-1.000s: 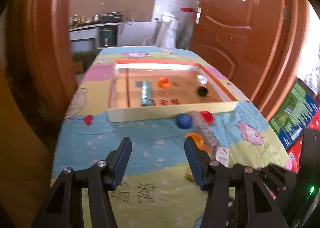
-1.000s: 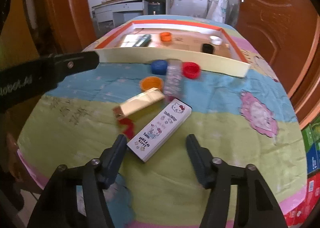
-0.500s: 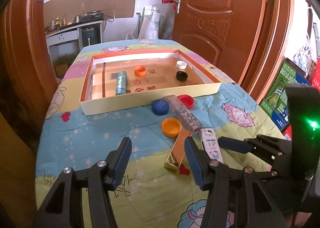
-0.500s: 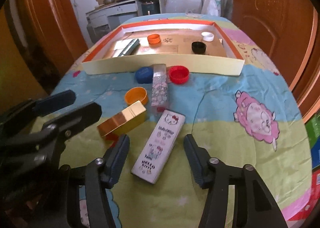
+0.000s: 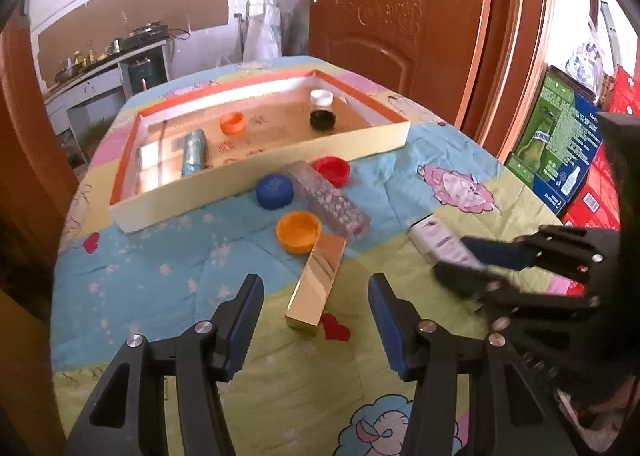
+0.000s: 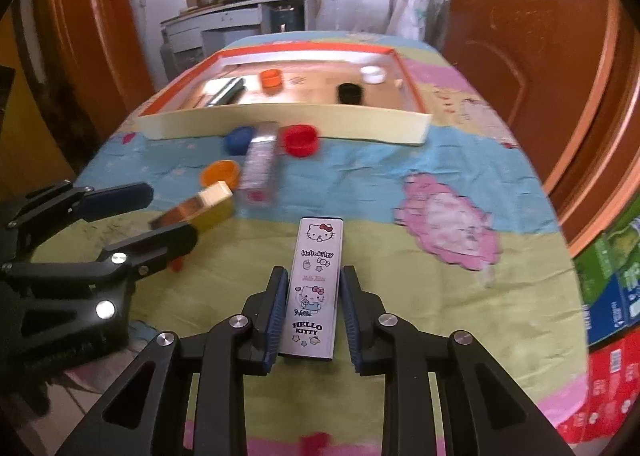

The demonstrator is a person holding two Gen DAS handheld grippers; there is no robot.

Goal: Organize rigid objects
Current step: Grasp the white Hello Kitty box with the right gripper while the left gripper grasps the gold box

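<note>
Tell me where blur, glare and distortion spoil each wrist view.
Left wrist view: fisheye bends the door; the gold box mirrors glare; the right gripper looks smeared. Right wrist view: the caps and the clear box are motion-blurred; the Hello Kitty box stays sharp.

Clearance around the object cluster and the tray approach

Objects are crowding the cloth in front of the tray [image 5: 256, 179]: a blue cap [image 5: 274, 191], a red cap [image 5: 332, 171] and a patterned box [image 5: 328, 203] are lying just beside its near wall, with an orange cap [image 5: 298, 232] and a gold box [image 5: 318, 288] closing the lane nearer the left gripper [image 5: 316, 320] — the gold box end is sitting between its spread fingers. The right gripper [image 6: 313, 312], closed around the Hello Kitty case [image 6: 316, 288], is occupying the cloth to the right. Open cloth is lying left of the cluster and right of the red cap, and the tray's middle floor is standing free.
</note>
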